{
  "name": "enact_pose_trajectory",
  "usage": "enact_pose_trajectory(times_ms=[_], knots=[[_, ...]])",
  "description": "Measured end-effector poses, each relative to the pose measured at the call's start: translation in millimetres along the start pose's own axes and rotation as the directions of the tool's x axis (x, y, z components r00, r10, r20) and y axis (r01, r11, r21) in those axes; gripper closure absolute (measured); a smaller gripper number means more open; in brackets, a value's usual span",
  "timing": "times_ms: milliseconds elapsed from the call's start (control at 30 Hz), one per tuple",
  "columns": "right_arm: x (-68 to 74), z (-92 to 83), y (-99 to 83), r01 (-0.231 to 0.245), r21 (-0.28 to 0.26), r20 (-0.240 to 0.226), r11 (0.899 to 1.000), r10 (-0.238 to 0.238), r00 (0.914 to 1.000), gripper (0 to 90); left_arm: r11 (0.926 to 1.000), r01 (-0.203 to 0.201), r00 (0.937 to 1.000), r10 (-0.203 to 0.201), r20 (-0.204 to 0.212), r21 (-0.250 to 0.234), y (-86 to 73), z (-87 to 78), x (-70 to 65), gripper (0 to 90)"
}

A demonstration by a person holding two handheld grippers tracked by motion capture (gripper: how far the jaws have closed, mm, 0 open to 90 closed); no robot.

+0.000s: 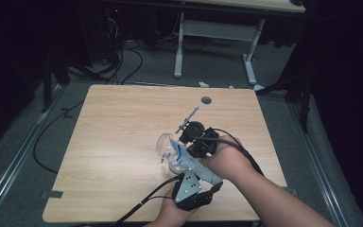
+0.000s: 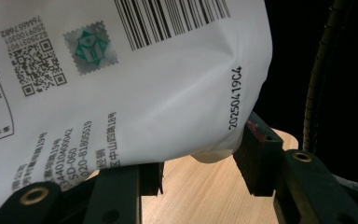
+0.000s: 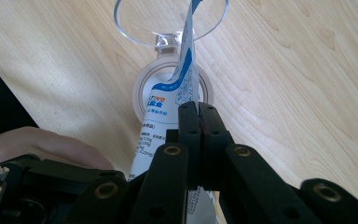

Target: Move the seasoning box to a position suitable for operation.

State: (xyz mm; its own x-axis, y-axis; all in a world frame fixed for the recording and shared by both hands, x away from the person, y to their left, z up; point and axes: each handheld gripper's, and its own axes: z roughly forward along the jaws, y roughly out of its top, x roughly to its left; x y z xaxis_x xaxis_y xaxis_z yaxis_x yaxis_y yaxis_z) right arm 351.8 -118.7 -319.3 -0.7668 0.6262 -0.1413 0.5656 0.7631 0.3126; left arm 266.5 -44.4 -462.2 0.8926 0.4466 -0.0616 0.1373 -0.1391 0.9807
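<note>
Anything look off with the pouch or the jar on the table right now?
Nothing spilled or damaged. The white pouch is pinched in the right gripper and hangs tilted over the clear jar, whose hinged lid lies flipped open. The left gripper straddles the pouch's creased bottom corner.

Everything bunched up near the front-right of the desk.
Pouch standing over a jar with its flipped-open lid on the far side. Right tool just behind and right of the pouch, clamped on its edge; left tool in front, nearest the desk's front edge, jaws either side of the pouch's lower corner. Small hole way back by the far edge.
</note>
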Motion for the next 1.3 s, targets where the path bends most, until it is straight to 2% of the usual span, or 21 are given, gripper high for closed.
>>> enact_pose_trajectory(times_ms=[1033,1300], knots=[[1.1,0.3,1.6,0.011,0.000,0.004,1.000,-0.011,0.9999,89.9,1.0000,-0.005,1.0000,0.005,0.000,-0.007,2.5,-0.9,-0.3,56.4],[2.1,0.3,1.3,0.002,-0.001,0.004,1.000,-0.002,1.0000,89.9,0.9999,-0.009,1.0000,0.009,-0.001,-0.006,2.2,-1.1,-0.5,56.5]])
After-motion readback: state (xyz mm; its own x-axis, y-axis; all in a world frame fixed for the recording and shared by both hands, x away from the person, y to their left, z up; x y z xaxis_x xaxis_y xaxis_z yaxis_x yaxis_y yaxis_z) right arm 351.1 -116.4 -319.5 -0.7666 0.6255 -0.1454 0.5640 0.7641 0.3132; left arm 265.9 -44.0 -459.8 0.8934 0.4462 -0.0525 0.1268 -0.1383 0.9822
